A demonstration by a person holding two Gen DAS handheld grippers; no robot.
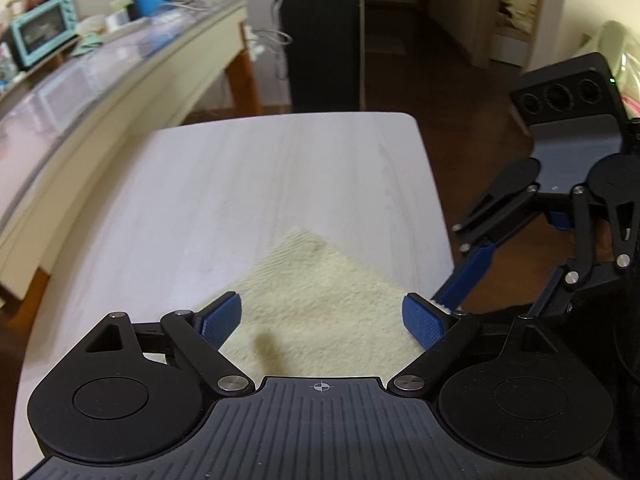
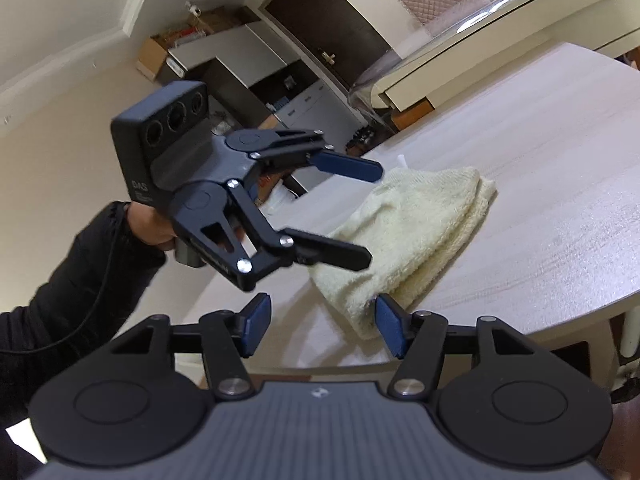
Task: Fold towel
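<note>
Your left gripper (image 1: 322, 318) hangs over the near part of the cream towel (image 1: 320, 300), jaws spread wide with nothing between them. The towel lies on the pale table (image 1: 248, 184), already doubled into layers by the look of the stacked edges, one corner pointing toward 12 o'clock in the left wrist view. At 3 o'clock your right gripper (image 2: 322, 330) is also wide apart and empty, its right pad just beside the towel's near corner. For the next fold, I'd judge you should bring both grippers down onto matching corners, pinch all layers together, and lift evenly so the edges stay aligned. No container on the table holds anything; the counter at 10 o'clock carries a teal toaster oven (image 1: 42, 28), contents unreadable.
</note>
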